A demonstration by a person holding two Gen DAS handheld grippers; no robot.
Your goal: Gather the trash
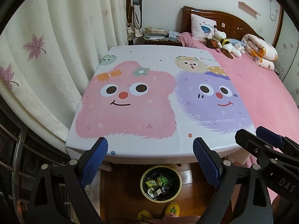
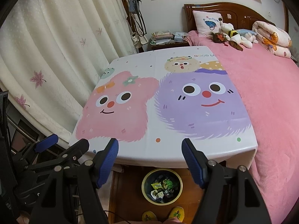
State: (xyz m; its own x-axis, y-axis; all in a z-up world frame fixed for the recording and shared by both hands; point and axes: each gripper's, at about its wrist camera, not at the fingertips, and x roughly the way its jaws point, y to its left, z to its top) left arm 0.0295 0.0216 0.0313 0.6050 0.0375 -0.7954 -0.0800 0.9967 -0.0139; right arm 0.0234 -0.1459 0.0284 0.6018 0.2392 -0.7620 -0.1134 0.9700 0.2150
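Left wrist: both hand-held grippers (image 1: pixel 150 160) (image 2: pixel 150 160) wide open, empty (wrappers (image 1: pixel 158 184) already binned); risk: kicking trash bin (image 1: pixel 178 190) underfoot.

Table (image 1: pixel 130 149) carries a cartoon-print cloth (image 1: pixel 149 97), set against a bed with pink cover (image 1: pixel 261 93). Pillow (image 1: pixel 202 27), plush toys (image 1: pixel 227 43) and rolled quilt (image 1: pixel 261 53) lie at the headboard (image 1: pixel 233 21). Curtain (image 1: pixel 56 46) hangs left. Books (image 1: pixel 154 33) stacked on nightstand. Yellow slippers (image 1: pixel 172 208) on wood floor.
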